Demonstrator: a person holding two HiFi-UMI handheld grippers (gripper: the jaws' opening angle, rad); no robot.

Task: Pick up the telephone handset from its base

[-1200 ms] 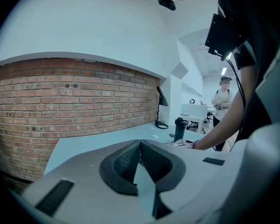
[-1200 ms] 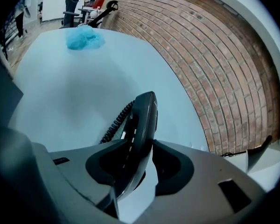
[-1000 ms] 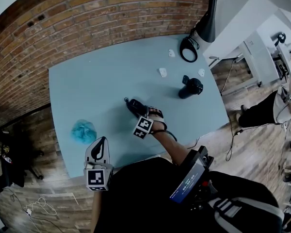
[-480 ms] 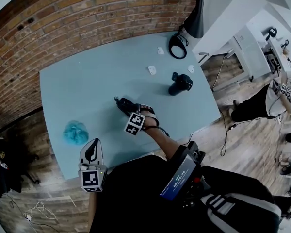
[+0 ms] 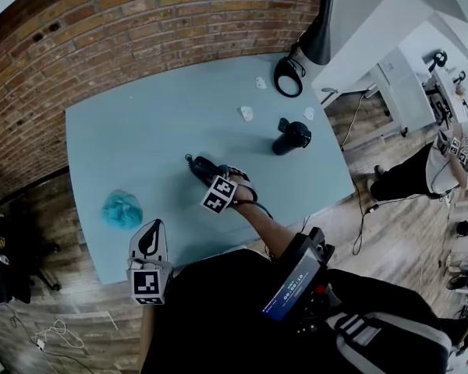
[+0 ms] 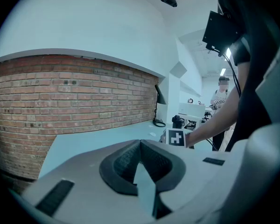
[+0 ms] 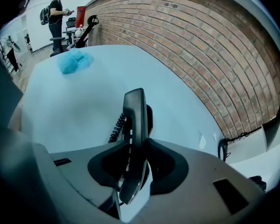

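In the head view, much of the telephone base [image 5: 195,163] is covered by the right gripper [image 5: 209,174] (its jaws have just been closing, with the telephone handset [image 7: 134,120] between them). The handset's lower end is hidden behind the gripper's body. The little white bits [image 5: 246,113] are too small to be told. The lamp [image 5: 321,29] is cut off at the top edge.

Right gripper [image 7: 139,143]: jaws, at their widest a moment ago, have just been closing and now clamp the telephone handset [image 7: 134,111] between them.
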